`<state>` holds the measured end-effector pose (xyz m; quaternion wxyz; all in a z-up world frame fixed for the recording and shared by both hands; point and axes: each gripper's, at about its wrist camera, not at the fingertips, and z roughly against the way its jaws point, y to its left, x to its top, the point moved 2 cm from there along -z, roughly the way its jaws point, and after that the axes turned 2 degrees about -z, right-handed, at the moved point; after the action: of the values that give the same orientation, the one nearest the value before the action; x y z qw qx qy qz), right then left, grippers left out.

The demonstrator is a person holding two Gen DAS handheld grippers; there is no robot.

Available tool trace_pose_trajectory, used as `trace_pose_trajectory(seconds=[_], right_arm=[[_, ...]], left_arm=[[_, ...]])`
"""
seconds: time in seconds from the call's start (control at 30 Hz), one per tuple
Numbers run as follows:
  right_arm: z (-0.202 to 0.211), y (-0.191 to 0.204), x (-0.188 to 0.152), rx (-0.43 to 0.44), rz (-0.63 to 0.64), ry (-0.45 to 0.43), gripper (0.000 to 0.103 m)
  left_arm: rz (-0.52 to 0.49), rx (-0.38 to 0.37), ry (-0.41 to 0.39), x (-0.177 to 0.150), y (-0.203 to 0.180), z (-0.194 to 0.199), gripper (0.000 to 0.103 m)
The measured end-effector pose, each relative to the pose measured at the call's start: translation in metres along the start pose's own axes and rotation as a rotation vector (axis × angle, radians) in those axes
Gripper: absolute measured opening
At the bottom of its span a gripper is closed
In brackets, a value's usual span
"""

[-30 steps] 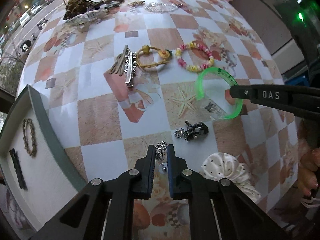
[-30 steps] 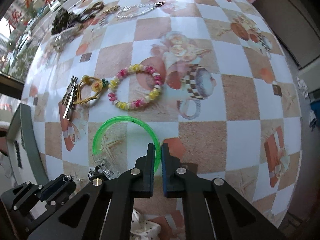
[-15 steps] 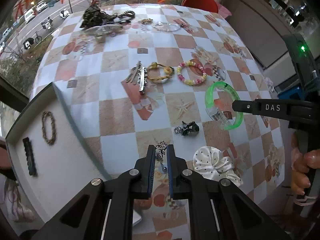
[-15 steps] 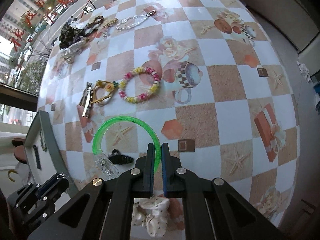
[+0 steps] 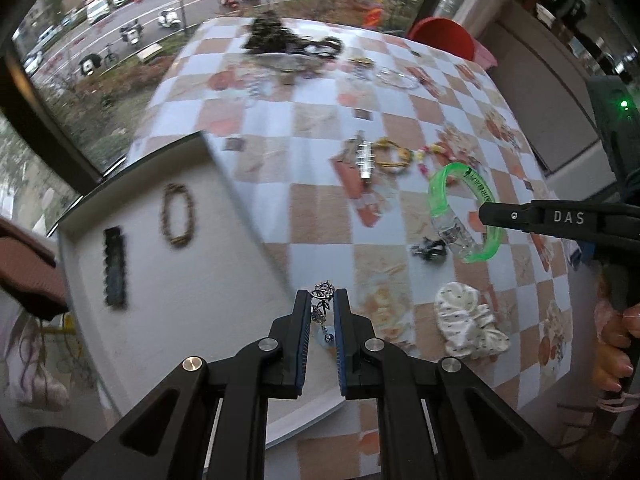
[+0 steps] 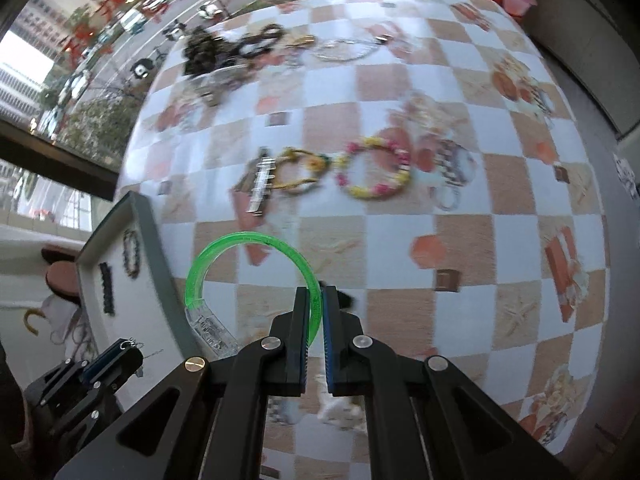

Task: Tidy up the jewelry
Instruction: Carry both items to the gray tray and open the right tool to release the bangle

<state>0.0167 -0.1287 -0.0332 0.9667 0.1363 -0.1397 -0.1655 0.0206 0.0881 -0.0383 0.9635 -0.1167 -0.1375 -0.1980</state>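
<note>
My left gripper is shut on a silver filigree earring with a pale bead hanging below; it hovers over the right edge of the white tray. In the tray lie a braided brown bracelet and a dark strip clip. My right gripper is shut on the rim of a green translucent bangle, lifted above the checked tablecloth; the same bangle and right gripper show in the left wrist view. The left gripper appears low left in the right wrist view.
On the cloth lie a silver hair clip, a yellow cord bracelet, a pink-yellow bead bracelet, a dark small ornament, a white scrunchie and a heap of chains at the far edge. A hand holds the right handle.
Both grippers have risen with their pieces. The left one has moved leftward with the earring, from over the cloth to above the tray's edge. The green bangle has lifted off the table.
</note>
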Motion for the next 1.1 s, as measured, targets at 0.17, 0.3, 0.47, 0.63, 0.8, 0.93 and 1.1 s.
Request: trace_pose_trajectory(seconds=[0.17, 0.3, 0.47, 0.63, 0.8, 0.93, 1.1], right_arm=[[-0.007, 0.048, 0.000, 0.031, 0.089, 0.010, 0.007], [-0.016, 0.088, -0.005, 0.052, 0.164, 0.028, 0.007], [-0.036, 0.136, -0.012, 0.068, 0.258, 0.059, 0.007], [-0.058, 0.169, -0.016, 0.076, 0.317, 0.096, 0.007], [-0.084, 0.197, -0.019, 0.091, 0.355, 0.144, 0.007], [-0.109, 0.213, -0.015, 0.102, 0.358, 0.186, 0.007], [-0.129, 0.226, -0.011, 0.091, 0.383, 0.206, 0.007]], left_arm=[[0.073, 0.034, -0.008, -0.013, 0.036, 0.008, 0.015], [0.144, 0.069, -0.006, -0.026, 0.068, 0.009, 0.015], [0.209, 0.105, 0.007, -0.041, 0.097, 0.002, 0.015], [0.267, 0.132, 0.032, -0.055, 0.117, -0.012, 0.015], [0.290, 0.159, 0.050, -0.062, 0.128, -0.027, 0.015], [0.294, 0.178, 0.062, -0.065, 0.132, -0.038, 0.015], [0.300, 0.200, 0.070, -0.068, 0.136, -0.047, 0.015]])
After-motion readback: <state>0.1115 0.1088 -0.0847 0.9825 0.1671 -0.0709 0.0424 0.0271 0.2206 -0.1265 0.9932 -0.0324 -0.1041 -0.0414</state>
